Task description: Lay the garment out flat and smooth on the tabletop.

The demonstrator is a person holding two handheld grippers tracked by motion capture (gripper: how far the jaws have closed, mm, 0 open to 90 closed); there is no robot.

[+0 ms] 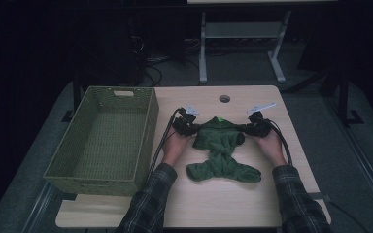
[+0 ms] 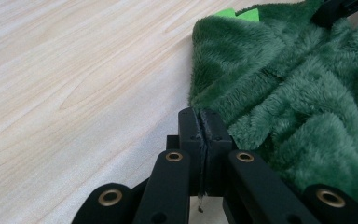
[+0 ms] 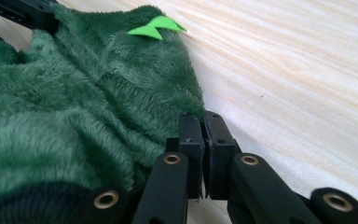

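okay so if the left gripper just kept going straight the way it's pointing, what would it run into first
Most likely the green fleece garment: the left gripper, jaws closed at its edge, points along that edge, bare table beside it. Depth is hard to judge.

A dark green fleece garment [image 1: 221, 148] lies flat on the table, a little right of the frame's centre in the high view. Its upper part is spread wide between the two grippers, narrows at the middle, then flares into a crumpled band at the lower end. The pile is thick and plush, with folds and ridges across it, as the left gripper view shows [image 2: 284, 88]. A small bright green zigzag patch [image 3: 156, 27] sits at the top edge, at the upper middle of the right gripper view.
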